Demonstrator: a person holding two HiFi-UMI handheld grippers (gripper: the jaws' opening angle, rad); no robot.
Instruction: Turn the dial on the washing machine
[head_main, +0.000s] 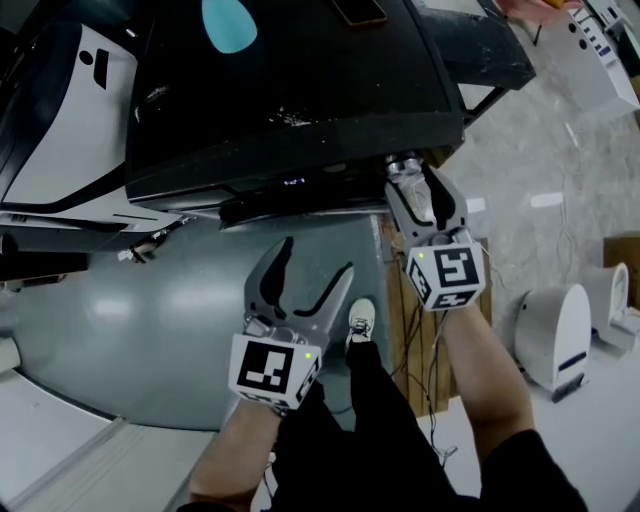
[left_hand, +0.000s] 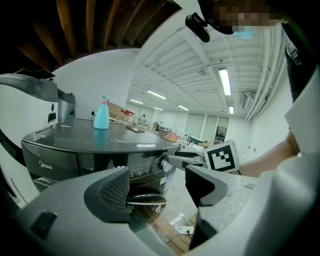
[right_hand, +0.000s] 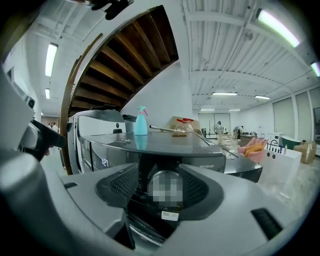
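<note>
The right gripper (head_main: 414, 180) clamps its ribbed black pads on either side of the round silver dial (right_hand: 167, 192), which is set at the right end of the washing machine's (head_main: 300, 100) dark control panel. The left gripper (head_main: 316, 262) is held short of the machine, its jaws wide apart and empty. A teal spray bottle (right_hand: 141, 121) stands on the glossy black lid.

I count one washing machine (head_main: 300, 90), one dial (left_hand: 162, 162), one blue spray bottle (right_hand: 141, 121), and two grippers: left gripper (head_main: 318, 257) and right gripper (head_main: 412, 172).
</note>
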